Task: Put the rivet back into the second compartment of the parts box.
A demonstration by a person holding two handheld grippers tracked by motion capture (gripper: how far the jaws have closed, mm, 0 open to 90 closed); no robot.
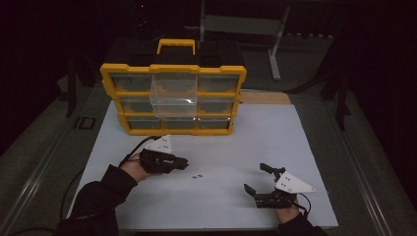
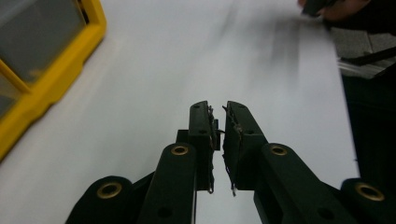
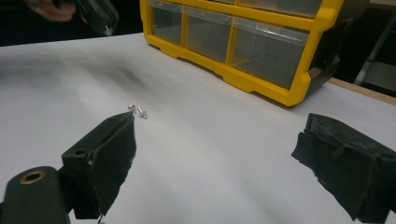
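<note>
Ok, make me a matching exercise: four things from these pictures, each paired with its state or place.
Things:
1. left tongs
2. right tongs
3. screws
4. clear drawer

States or places:
A. pulled out of the yellow cabinet
B. open
C. lying on the white mat between the tongs
D. shut

Pairs: 1-D, 2-B, 3-C, 4-A

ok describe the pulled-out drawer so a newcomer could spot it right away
Find the yellow organizer standing at the far side of the white mat. The drawer is in its middle column, near the top. It alone juts forward, clear plastic, while the others sit flush.
</note>
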